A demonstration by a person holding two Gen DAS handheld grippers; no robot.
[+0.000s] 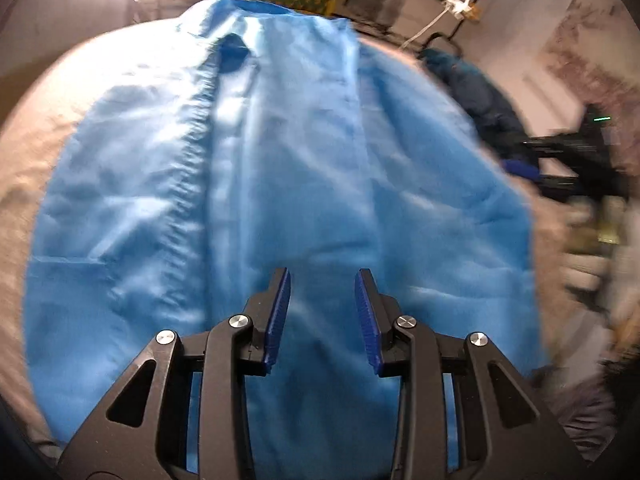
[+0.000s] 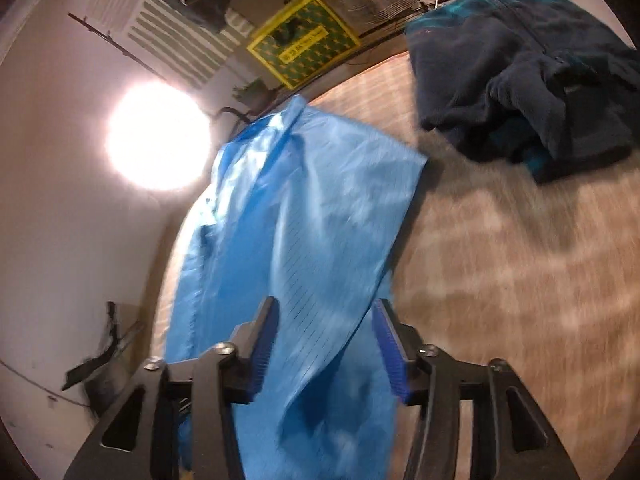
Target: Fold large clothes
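A large light-blue garment (image 1: 280,160) lies spread flat on a beige bed cover (image 1: 24,168), its collar at the far end. My left gripper (image 1: 323,276) hovers over the near part of the garment, its blue pads apart with only cloth showing below them. In the right wrist view the same garment (image 2: 304,208) runs along the bed's left side, with a raised fold near me. My right gripper (image 2: 326,304) stands open, and that fold sits between its fingers without being pinched. In the left wrist view the right gripper (image 1: 524,170) is a dark blur at the garment's right edge.
A crumpled dark navy and teal garment (image 2: 520,80) lies on the bed cover (image 2: 520,280) at the far right. A yellow-green box (image 2: 304,40) stands beyond the bed by the wall. A bright lamp (image 2: 158,136) glares at the left.
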